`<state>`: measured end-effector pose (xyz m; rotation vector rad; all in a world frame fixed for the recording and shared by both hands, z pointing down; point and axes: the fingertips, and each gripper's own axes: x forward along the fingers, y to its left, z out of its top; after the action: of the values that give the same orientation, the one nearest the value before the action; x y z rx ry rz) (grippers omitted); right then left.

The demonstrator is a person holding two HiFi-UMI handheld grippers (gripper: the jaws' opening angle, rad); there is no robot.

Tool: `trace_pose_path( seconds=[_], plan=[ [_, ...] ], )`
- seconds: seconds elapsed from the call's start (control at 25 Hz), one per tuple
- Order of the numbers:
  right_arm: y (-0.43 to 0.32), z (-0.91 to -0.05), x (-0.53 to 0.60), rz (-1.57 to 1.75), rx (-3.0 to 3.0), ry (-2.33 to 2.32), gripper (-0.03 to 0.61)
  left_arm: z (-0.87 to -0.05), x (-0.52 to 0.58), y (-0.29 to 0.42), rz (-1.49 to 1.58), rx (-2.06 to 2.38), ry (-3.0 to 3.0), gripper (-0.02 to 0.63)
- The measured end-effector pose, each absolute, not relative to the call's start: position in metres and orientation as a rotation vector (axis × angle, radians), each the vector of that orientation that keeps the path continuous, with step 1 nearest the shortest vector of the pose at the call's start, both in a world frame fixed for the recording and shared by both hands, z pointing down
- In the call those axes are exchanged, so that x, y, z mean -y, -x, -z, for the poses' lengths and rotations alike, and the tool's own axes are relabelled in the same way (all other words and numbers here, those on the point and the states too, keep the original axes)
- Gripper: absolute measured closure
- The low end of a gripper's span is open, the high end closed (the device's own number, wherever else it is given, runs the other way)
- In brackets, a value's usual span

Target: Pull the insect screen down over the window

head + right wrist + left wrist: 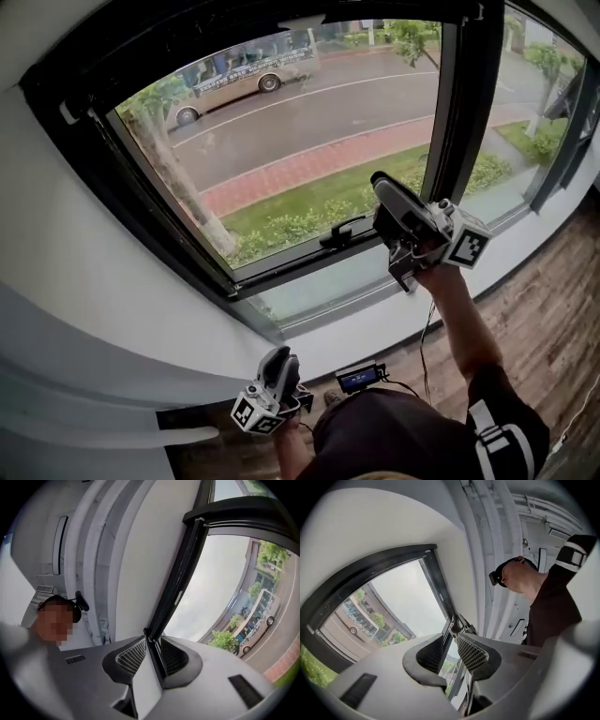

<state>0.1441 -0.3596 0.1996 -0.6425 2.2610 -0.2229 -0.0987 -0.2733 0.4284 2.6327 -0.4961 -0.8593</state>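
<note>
A black-framed window [309,264] shows a street, a bus and grass through its glass; no mesh shows across the pane. My right gripper [381,184] is raised in front of the glass, left of the black upright post [459,103], pointing up. In the right gripper view its jaws [153,641] are shut on a thin black bar [176,588] with a pale side face, which runs up to the top frame. My left gripper [277,364] hangs low by the person's body; its jaws [452,641] stand open with nothing between them.
A black window handle [342,231] sits on the lower frame, just left of the right gripper. A white sill [187,328] runs below the window. Wooden floor [553,309] lies at the right. A small lit device [360,378] with cables hangs at the person's front.
</note>
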Motion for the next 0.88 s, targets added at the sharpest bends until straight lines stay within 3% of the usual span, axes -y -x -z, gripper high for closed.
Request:
trace_pose_path(
  seconds=[0.44, 0.88],
  plan=[
    [-0.133, -0.121, 0.409, 0.01, -2.317, 0.684, 0.495, -0.413, 0.31, 0.139, 0.942, 0.5, -2.659, 0.511],
    [-0.17, -0.108, 0.432, 0.016, -2.353, 0.591, 0.495, -0.233, 0.359, 0.063, 1.136, 0.366, -2.871, 0.511]
  ],
)
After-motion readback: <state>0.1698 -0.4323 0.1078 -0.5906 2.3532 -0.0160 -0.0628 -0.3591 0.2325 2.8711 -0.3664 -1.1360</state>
